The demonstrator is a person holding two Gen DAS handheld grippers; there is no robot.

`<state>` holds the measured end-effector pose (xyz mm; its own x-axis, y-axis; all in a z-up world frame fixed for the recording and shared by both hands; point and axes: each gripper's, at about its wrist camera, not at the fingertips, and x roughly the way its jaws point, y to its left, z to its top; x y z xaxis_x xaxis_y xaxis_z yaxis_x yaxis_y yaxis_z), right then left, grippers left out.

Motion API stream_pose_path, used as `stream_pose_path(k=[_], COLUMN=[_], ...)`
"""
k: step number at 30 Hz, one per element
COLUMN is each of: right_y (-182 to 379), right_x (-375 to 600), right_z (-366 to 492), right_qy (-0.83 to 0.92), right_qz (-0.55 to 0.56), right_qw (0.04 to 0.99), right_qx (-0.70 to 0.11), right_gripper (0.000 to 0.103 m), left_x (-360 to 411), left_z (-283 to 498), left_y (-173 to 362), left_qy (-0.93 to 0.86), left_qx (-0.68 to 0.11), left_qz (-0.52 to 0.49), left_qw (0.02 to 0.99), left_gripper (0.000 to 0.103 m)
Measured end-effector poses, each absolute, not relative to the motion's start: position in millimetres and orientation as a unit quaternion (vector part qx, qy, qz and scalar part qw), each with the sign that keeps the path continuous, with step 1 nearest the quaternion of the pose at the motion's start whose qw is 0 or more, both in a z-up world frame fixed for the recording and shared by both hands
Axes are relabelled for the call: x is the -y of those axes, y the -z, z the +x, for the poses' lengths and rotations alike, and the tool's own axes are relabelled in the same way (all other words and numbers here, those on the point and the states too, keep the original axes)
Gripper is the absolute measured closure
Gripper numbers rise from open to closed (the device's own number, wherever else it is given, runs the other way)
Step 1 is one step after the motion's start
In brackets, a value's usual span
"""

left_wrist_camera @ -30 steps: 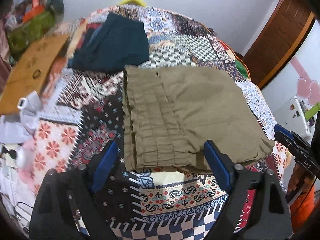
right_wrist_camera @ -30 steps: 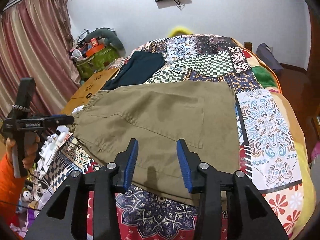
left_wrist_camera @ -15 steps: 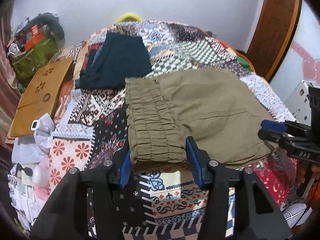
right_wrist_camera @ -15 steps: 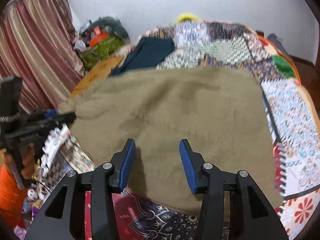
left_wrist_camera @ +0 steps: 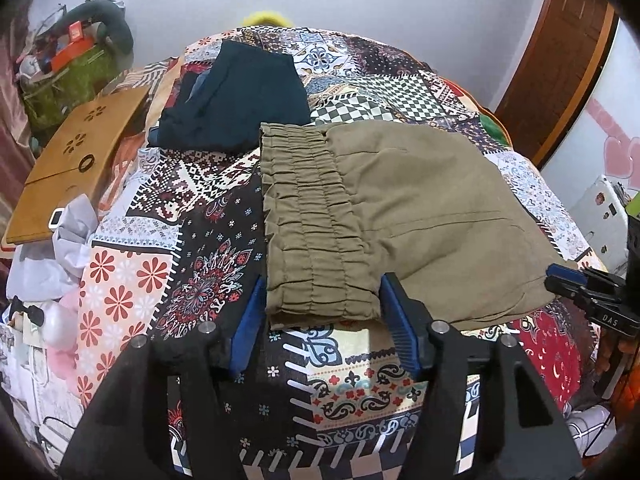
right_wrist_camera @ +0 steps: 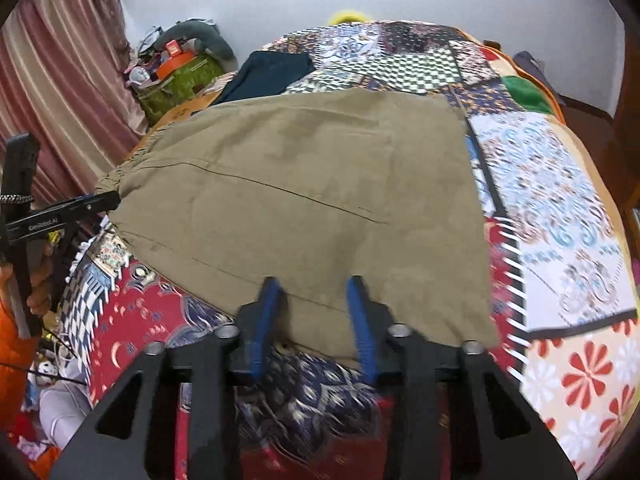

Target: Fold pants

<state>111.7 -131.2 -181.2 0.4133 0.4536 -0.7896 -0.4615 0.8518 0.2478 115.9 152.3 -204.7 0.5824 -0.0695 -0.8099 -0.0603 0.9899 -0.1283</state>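
Left gripper (left_wrist_camera: pixel 320 320) stands with its blue jaws spread wide on either side of the near end of the gathered waistband (left_wrist_camera: pixel 308 216) of the olive pants (left_wrist_camera: pixel 420 216), not yet closed on the cloth. In this left wrist view the pants lie flat and already doubled over on the patchwork bedspread (left_wrist_camera: pixel 208 264), close to its near edge, with a dark folded garment (left_wrist_camera: pixel 236 100) just beyond the waistband's far end. A wooden lap tray (left_wrist_camera: pixel 76 160) lies off the bed's left edge, and a brown door (left_wrist_camera: pixel 560 52) stands at the right.

From the right wrist view, the right gripper (right_wrist_camera: pixel 316 312) is also open, its jaws straddling the near hem of the pants (right_wrist_camera: pixel 304 188) without pinching it. A pink curtain (right_wrist_camera: pixel 60 76) hangs on the left, and a green bin (right_wrist_camera: pixel 176 84) of clutter sits against the white wall.

Judging by this, the step in hand is taking hold of both near corners for another fold. Next, both grippers would need to close on all layers together and carry the near edge evenly over to the far one.
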Motion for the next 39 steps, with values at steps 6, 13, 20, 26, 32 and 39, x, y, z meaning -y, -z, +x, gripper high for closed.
stream_pose_path(k=[6, 13, 20, 26, 32, 39], right_y=[184, 189, 185, 164, 134, 114], right_x=[141, 176, 166, 167, 170, 168], right_z=[105, 112, 106, 120, 144, 192], right_qy=[-0.237, -0.229, -0.219, -0.218, -0.212, -0.209], right_qz=[-0.04, 0.036, 0.01, 0.006, 0.006, 0.006], right_qw=[0.852, 0.841, 0.848, 0.857, 0.886, 0.902], right_qx=[-0.466, -0.488, -0.482, -0.466, -0.412, -0.378], right_gripper=[0.076, 0.076, 0.073, 0.071, 0.065, 0.063], left_x=[-151, -152, -150, -151, -164, -180], left_z=[114, 113, 116, 126, 154, 203], left_y=[206, 207, 199, 161, 132, 129], left_qy=[-0.005, -0.009, -0.015, -0.032, -0.052, -0.064], left_qx=[-0.457, -0.458, -0.467, -0.439, -0.408, -0.414], left_qz=[-0.065, -0.064, -0.046, -0.033, -0.048, -0.072], left_qw=[0.887, 0.887, 0.883, 0.897, 0.91, 0.905], left_gripper=[0.038, 0.034, 0.031, 0.029, 0.02, 0.019])
